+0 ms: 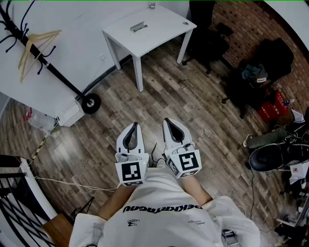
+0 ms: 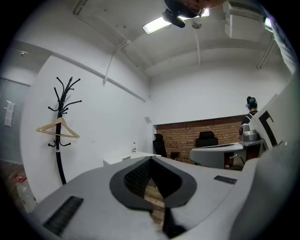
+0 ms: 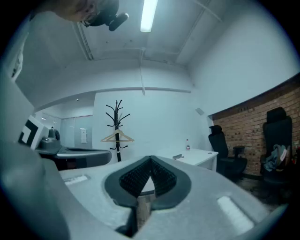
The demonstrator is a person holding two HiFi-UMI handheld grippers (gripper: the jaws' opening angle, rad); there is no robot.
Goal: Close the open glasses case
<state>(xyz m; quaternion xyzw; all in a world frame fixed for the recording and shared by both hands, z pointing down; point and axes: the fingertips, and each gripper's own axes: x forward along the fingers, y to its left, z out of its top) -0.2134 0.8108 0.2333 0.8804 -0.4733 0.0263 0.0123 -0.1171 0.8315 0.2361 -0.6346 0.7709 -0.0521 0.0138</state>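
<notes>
White-shelled and held low against the person's body, the left gripper (image 1: pixel 135 126) and the right gripper (image 1: pixel 167 120) sit side by side. Each has its jaws pressed together with nothing between them. Both gripper views show the dark ribbed pads (image 2: pixel 138 177) meeting at the tip. Directly beneath the jaws lies bare wooden floor (image 1: pixel 193 101). Well ahead of both jaw tips stands the white counter (image 1: pixel 161 36). On it rests the glasses case (image 1: pixel 139 27), a small grey shape too far off to tell how its lid stands. A small bottle (image 1: pixel 152 6) sits beyond the case at the counter's far edge. Off to the left of the left jaws, a coat stand (image 1: pixel 48 60) carries a wooden hanger (image 1: pixel 36 44) by the wall.

The step in hand seems to be the approach. Done well, it probably means walking up until the case lies just in front of the jaws. One pair can then steady the base while the other presses the lid down squarely, so the case does not skid on the smooth top.
</notes>
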